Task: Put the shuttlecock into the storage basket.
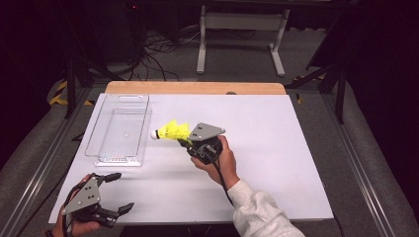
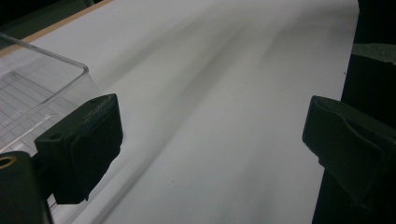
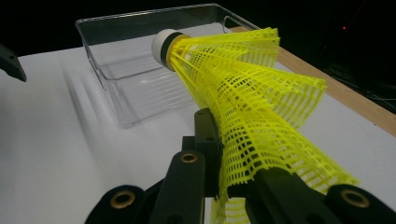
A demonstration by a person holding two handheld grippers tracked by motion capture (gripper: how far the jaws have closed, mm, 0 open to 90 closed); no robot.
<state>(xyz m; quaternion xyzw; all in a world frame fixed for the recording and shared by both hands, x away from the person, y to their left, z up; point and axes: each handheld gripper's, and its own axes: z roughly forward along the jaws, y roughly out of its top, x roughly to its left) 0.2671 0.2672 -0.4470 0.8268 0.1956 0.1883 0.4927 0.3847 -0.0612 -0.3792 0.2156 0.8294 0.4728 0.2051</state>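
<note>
A table (image 1: 276,163) is seen across the middle of the high view, covered by a white sheet; a strip of bare wood (image 1: 195,88) is left exposed along its far edge, toward the top of the frame. 1 clear plastic tray (image 1: 118,129) is placed directly on the sheet in the left half of the frame, close to the sheet's far left corner. Grey floor is visible to the left and right of the table.

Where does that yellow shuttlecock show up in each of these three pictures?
High view: yellow shuttlecock at centre, pinched in the right gripper, beside the clear plastic tray.
Left gripper view: not in it.
Right gripper view: shuttlecock centre-right, close up.
Shared landmark: the tray.
</note>
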